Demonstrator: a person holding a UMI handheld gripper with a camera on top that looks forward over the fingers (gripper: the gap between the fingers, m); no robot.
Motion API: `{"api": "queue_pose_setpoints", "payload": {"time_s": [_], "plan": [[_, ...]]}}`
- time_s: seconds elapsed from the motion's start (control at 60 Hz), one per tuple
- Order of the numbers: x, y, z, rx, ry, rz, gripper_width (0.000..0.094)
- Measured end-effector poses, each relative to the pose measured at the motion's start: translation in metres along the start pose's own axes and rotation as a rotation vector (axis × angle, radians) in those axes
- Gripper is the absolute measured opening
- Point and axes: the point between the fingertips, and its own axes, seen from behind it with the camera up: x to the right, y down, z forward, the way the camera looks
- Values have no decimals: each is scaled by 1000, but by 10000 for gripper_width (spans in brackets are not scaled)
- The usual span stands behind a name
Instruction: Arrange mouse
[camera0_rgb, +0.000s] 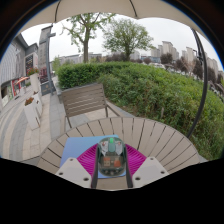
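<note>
Outdoors, on a terrace: the hand-held gripper (111, 172) points out over a round slatted wooden desk (160, 140), and a computer mouse (111, 155) sits between its two fingers, a greyish, glossy, rounded body seen lengthwise. Both magenta pads (88, 158) flank it closely, one at the mouse's 9 o'clock and one at its 3 o'clock, and no gap shows on either side, so I judge the fingers narrowed onto the mouse and holding it by its flanks; whether its underside is touching anything cannot be told. Gripping across the width makes sense: the sides are the flattest faces, and the long axis stays in line with the fingers, which keeps the mouse's heading under control. Beneath and to the mouse's 9 o'clock lies a light blue mat (74, 150), flat on the slats and probably a mouse mat, hence the likely place for arranging the mouse. The mouse appears over or just at the mat's right part; how square it is to the mat is unclear. At 11 o'clock from the mouse, beyond the desk's far edge, stands a slatted wooden chair (84, 100), well apart. A hedge (150, 85) runs behind at 12 to 2 o'clock, with trees and buildings beyond. Judgement: the placing step is in hand, and the glossy shell may slip if the pads ease unevenly.
</note>
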Motion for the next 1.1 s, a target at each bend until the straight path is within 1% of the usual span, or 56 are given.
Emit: {"api": "queue_pose_setpoints", "payload": {"time_s": [0.1, 0.183, 0.35, 0.433, 0.467, 0.483, 0.5, 0.533, 0.55, 0.567, 0.583, 0.65, 0.75, 0.867, 0.95, 1.033, 1.1], "plan": [[-44, 0, 42, -30, -16, 44, 402], [-63, 14, 80, -56, 19, 35, 402], [-77, 72, 130, -188, 85, 73, 402], [-77, 84, 134, -200, 117, 70, 464], [-78, 83, 133, -191, 120, 67, 494], [-78, 83, 132, -195, 120, 68, 535], [-78, 83, 133, -204, 125, 74, 613], [-78, 83, 125, -216, 136, 88, 839], [-78, 82, 121, -223, 140, 93, 850], [-79, 81, 116, -227, 141, 98, 824], [-80, 79, 110, -228, 142, 101, 820], [-85, 68, 80, -225, 139, 101, 861], [-91, 58, 13, -235, 139, 90, 856], [-101, 65, -74, -286, 118, 88, 853], [-99, 74, -126, -299, 122, 86, 853], [-90, 86, -162, -321, 155, 81, 861], [-88, 93, -184, -322, 155, 72, 864]]}}
